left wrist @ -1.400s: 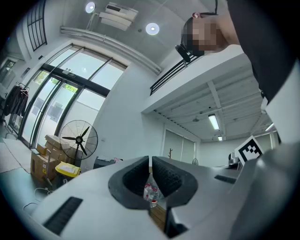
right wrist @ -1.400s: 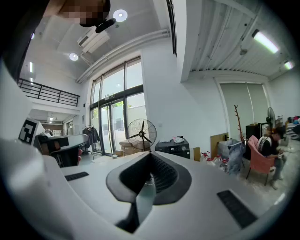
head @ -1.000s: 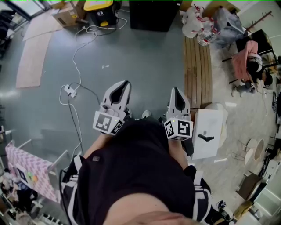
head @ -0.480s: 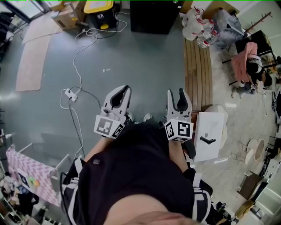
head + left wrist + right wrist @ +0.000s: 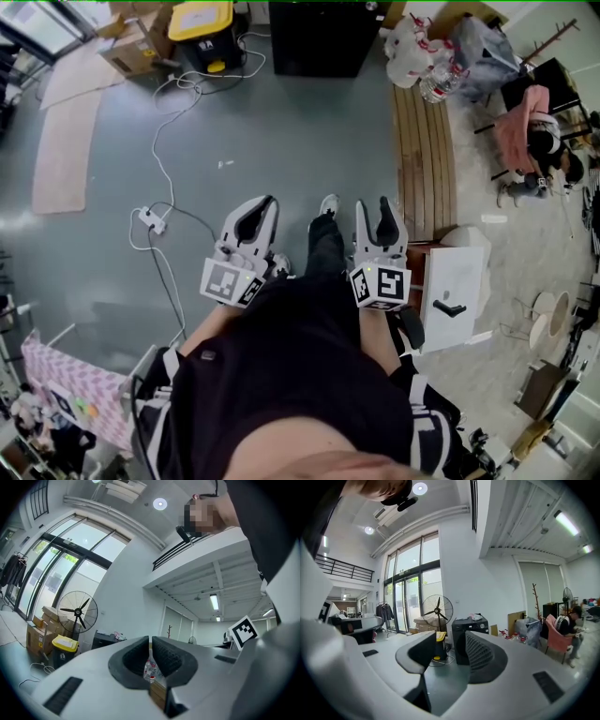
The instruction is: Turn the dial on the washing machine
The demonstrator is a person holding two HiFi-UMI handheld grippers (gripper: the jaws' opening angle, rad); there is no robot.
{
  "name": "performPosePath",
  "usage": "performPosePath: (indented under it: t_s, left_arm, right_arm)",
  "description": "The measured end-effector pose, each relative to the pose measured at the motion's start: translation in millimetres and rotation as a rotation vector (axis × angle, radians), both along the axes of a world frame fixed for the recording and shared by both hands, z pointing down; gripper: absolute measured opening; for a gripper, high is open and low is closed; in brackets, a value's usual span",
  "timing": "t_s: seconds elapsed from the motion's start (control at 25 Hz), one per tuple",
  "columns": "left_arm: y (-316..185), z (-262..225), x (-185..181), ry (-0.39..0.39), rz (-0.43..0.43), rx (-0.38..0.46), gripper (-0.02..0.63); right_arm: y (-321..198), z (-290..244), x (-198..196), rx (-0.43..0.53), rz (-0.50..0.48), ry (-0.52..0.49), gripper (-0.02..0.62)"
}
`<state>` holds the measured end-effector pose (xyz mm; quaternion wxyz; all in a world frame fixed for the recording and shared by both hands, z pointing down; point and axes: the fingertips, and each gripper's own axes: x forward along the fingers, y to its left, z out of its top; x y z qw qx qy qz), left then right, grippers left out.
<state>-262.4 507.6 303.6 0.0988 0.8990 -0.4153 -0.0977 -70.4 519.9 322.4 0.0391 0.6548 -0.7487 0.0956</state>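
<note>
The washing machine (image 5: 319,36) is a black box against the far wall, across a stretch of grey floor from both grippers. In the right gripper view the washing machine (image 5: 472,624) stands straight beyond the jaws; its dial is too small to make out. My right gripper (image 5: 372,206) (image 5: 451,641) is open, with only floor showing between its pads. My left gripper (image 5: 266,203) (image 5: 150,641) is shut, tips touching, with nothing held. Both point forward at waist height in front of the person's dark shirt.
A yellow-lidded bin (image 5: 204,23) and cardboard boxes (image 5: 131,42) stand left of the machine. A power strip with white cable (image 5: 150,195) lies on the floor at the left. A wooden bench (image 5: 424,141) and a white box (image 5: 450,295) are at the right. A standing fan (image 5: 437,613) is by the windows.
The right gripper's jaws went from shut to open. The person has stepped toward the machine, and a foot now shows between the grippers.
</note>
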Motion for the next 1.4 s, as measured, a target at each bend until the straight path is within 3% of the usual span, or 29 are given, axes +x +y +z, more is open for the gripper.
performPosePath:
  t_s: [0.28, 0.8, 1.08, 1.4]
  left_arm:
    - [-124, 6, 50, -0.017, -0.016, 0.007, 0.041]
    - [-382, -40, 198, 0.001, -0.073, 0.035, 0.041]
    - [-500, -19, 224, -0.004, -0.082, 0.001, 0.041]
    - [-670, -4, 245, 0.015, -0.015, 0.009, 0.041]
  right_arm:
    - [-129, 9, 47, 0.017, -0.027, 0.002, 0.21]
    - [-415, -11, 195, 0.023, -0.102, 0.051, 0.21]
    - [-541, 18, 222, -0.008, -0.106, 0.052, 0.21]
    - [-721, 58, 233, -0.039, -0.091, 0.089, 0.21]
